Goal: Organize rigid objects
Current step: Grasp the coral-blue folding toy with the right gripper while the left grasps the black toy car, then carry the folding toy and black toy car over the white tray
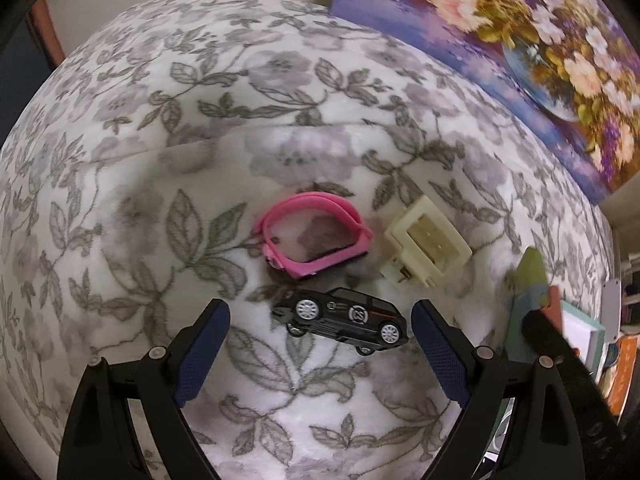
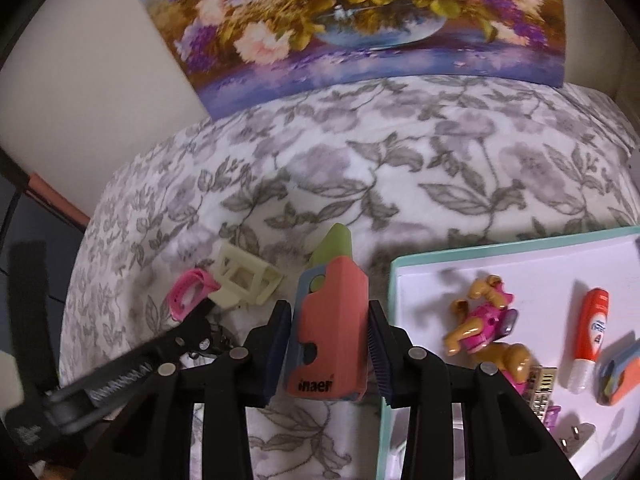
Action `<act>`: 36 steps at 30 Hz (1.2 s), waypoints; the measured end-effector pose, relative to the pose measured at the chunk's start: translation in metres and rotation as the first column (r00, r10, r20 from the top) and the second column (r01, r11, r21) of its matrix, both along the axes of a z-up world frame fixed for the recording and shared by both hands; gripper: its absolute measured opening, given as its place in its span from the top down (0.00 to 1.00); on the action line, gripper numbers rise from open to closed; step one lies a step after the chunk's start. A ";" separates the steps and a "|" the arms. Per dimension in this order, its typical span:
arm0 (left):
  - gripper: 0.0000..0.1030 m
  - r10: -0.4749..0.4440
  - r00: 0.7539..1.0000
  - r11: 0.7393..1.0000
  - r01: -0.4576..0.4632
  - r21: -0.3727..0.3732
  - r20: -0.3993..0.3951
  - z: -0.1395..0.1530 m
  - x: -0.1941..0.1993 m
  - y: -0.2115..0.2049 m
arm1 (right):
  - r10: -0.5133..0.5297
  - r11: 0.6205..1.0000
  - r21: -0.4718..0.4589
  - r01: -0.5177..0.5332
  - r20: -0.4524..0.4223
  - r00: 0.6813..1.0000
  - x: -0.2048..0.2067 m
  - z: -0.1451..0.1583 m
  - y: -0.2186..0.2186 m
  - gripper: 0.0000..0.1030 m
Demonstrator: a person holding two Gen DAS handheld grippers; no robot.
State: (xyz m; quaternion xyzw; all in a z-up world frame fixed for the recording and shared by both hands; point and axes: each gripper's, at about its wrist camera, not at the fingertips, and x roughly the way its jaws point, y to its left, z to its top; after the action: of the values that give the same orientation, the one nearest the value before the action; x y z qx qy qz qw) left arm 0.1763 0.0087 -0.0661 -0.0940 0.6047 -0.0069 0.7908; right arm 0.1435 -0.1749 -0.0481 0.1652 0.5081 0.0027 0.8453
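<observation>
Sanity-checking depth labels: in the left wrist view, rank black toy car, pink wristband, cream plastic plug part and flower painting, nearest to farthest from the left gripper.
1. Black toy car, between the open fingers of the left gripper.
2. Pink wristband, just beyond.
3. Cream plastic plug part, beyond-right; close to the wristband.
4. Flower painting, far top right.

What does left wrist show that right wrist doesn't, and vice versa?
Left wrist only: black toy car between the open left gripper.

Right wrist only: teal-rimmed white tray holding a toy pup figure and an orange-capped tube; right gripper shut on the coral toy knife.

Both: pink watch band, cream plastic part, floral blanket, flower painting.
</observation>
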 end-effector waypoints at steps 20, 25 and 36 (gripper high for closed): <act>0.26 -0.117 0.990 0.990 0.109 0.088 0.084 -0.018 0.002 -0.029 | -0.044 0.997 0.058 0.044 -0.004 0.999 -0.005 0.007 -0.019 0.61; 0.26 -0.130 0.986 0.988 0.120 0.100 0.105 -0.015 0.003 -0.031 | -0.048 0.997 0.062 0.048 -0.013 0.999 -0.005 0.004 -0.020 0.61; 0.26 -0.102 0.987 0.993 0.094 0.071 0.126 0.018 0.000 -0.023 | -0.070 0.994 0.079 0.069 0.004 0.998 -0.009 0.017 -0.026 0.61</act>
State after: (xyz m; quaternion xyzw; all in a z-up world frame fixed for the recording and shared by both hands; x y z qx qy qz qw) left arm 0.1759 -0.0145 -0.0479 -0.0380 0.5560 -0.0322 0.8297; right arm 0.1341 -0.2011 -0.0312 0.2159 0.4986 -0.0062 0.8395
